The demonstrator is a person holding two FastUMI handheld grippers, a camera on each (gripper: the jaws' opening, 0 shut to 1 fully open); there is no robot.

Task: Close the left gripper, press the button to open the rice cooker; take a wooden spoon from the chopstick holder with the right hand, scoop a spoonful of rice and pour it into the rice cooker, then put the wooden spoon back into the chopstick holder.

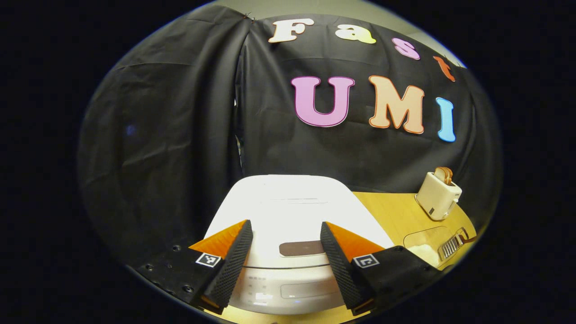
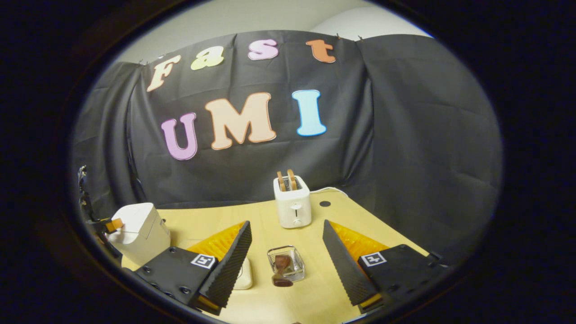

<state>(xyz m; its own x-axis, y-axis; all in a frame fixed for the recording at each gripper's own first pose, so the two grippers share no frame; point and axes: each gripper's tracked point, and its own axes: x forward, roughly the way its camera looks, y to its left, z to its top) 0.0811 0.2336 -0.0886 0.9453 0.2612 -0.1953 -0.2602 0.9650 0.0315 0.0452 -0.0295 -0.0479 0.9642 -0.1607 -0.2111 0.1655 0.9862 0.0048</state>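
Left tool (image 1: 285,245) spread wide, holding nothing, poised just above the rice cooker (image 1: 292,211): white, rounded, lid down. Right tool (image 2: 285,245) also wide and empty; chopstick holder (image 2: 286,263), a wire basket, stands on the surface (image 2: 225,220) between its fingers, wooden spoon (image 2: 282,270) inside.

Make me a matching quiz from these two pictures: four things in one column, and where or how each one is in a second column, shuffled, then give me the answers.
Things:
1. rice cooker
2. toaster
3. chopstick holder
4. left claw

Place or state:
A. back of the table by the black cloth, two slices sticking up
B. open, hovering over a closed white lid
C. white, lid down, at the table's left end
D. small wire basket with a dark wooden spoon in it, between the right claw's fingers in the right gripper view

Pairs: 1-C, 2-A, 3-D, 4-B
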